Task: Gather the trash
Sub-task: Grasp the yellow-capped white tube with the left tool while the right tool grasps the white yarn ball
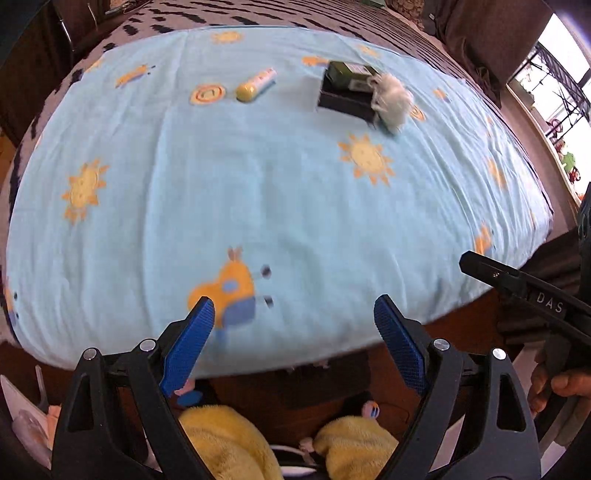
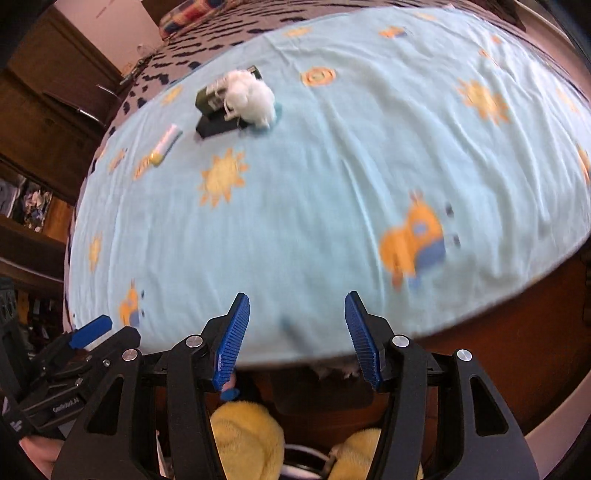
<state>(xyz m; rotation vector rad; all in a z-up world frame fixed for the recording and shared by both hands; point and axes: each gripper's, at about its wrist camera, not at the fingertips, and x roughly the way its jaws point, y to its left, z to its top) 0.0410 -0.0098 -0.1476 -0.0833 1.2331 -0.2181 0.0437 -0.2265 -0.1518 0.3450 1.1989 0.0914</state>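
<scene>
1. Both of our grippers hang over the near edge of the bed, pointing steeply down, and nothing lies between the fingers of either.
2. Our left gripper (image 1: 294,310) has its blue pads spread wide, with only the sheet behind the gap.
3. Our right gripper (image 2: 296,306) is parted too, more narrowly, and is just as empty.
4. Each wrist view catches the other tool at its side: the right one comes in as a black bar at the right edge of the left view, and a blue pad of the left one shows at the lower left of the right view.
5. Below the fingers we see our yellow fleece legs (image 1: 225,435) and a dark wooden bed front (image 2: 498,332).
6. Past the fingertips lies the sheet (image 1: 258,177), pale blue with orange suns and a yellow cartoon figure, spread flat over a bedspread (image 1: 207,14) of brown with dark dashes.
7. Well apart from both grippers, on the far part of the sheet, sits the trash.
8. A black box (image 1: 345,96) lies open there with a green pack (image 1: 349,72) in it.
9. A white tissue wad (image 1: 393,101) rests against the box's right side, touching it.
10. A tube (image 1: 256,84), yellow at one end and pale at the other, lies on its side to the left of the box, near but not touching.
11. Farthest off, a window (image 1: 561,81) shows at the right of the left view and a wooden cupboard (image 2: 48,92) at the left of the right view.
</scene>
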